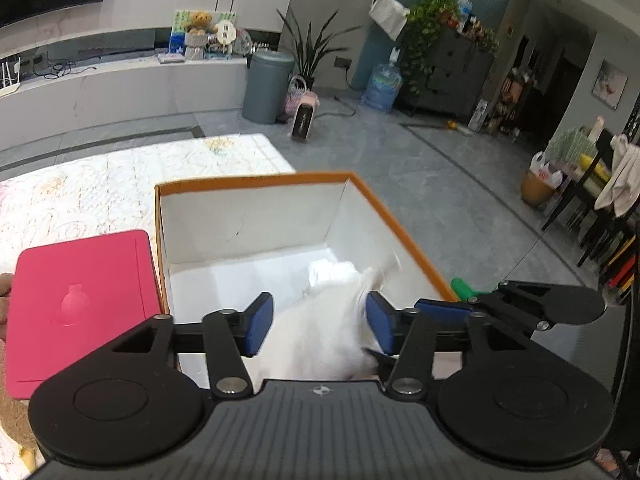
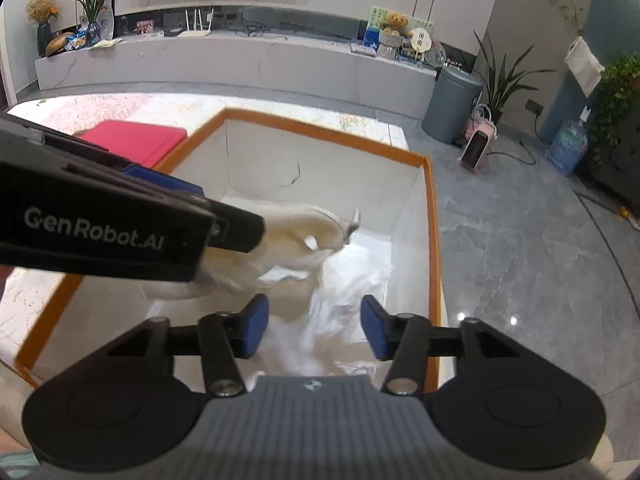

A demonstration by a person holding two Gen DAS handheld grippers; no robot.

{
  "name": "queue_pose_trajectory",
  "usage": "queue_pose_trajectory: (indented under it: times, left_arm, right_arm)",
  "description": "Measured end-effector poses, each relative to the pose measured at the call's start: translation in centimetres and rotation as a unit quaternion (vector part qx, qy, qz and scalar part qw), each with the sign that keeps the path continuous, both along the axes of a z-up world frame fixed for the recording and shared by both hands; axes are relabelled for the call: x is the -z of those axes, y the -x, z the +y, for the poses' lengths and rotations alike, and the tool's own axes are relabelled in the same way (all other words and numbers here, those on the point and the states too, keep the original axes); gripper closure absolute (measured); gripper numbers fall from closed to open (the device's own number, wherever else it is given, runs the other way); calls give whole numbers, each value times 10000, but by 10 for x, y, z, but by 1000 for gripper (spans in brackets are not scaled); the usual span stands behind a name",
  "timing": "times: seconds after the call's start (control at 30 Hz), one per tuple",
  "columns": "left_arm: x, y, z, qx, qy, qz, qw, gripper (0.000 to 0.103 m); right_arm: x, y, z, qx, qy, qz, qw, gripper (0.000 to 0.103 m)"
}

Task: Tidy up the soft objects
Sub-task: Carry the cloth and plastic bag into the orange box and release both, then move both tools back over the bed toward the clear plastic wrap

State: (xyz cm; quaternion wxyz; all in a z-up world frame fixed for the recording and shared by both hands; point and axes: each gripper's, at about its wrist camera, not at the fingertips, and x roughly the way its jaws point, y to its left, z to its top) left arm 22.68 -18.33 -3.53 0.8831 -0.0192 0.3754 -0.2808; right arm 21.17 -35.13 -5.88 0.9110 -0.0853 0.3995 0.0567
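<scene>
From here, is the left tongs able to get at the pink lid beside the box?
Probably yes: the left tongs stand open over the white cloth in the box, and the pink lid lies alongside, uncovered, with only the box wall between.

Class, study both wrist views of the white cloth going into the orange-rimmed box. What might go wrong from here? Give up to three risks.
1. The white cloth sits between the open pads of the left gripper and may snag and lift out on withdrawal.
2. Both grippers crowd the box; the right gripper could bump the left.
3. A knock could shift the box against the pink case beside it.
</scene>
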Motion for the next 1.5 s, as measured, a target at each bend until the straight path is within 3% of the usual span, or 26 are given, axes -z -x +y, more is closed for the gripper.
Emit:
queue_pose_trajectory:
  times: [0.13, 0.43, 0.6, 0.8, 1.07, 1.3, 1.5]
  left_arm:
    - [-13, 7, 3, -17, 90, -133, 9999, 37]
    - [-41, 41, 24, -328, -180, -731, 9966, 36]
    - [-53, 67, 48, -485, -143, -1019, 9935, 36]
    - [-55, 102, 85, -1061, -187, -1611, 9810, 36]
    - [-44, 138, 130, -1801, -327, -2031, 9619, 36]
    - [-26, 159, 169, -2354, -397, -1907, 9522, 36]
    - [-6, 164, 205, -2731, -312, -1433, 9507, 36]
  right_arm:
    - [-12, 12, 4, 34, 25, -115, 9999, 35]
    - [-45, 46, 27, -74, 127, -416, 9990, 28]
    - [-62, 71, 51, -278, 38, -665, 9974, 27]
    - [-71, 105, 84, -352, -194, -1203, 9919, 25]
    - [-66, 142, 132, -168, -490, -1746, 9833, 25]
    - [-53, 168, 164, 46, -784, -1930, 9781, 25]
    - [-40, 178, 184, 156, -987, -1920, 9763, 25]
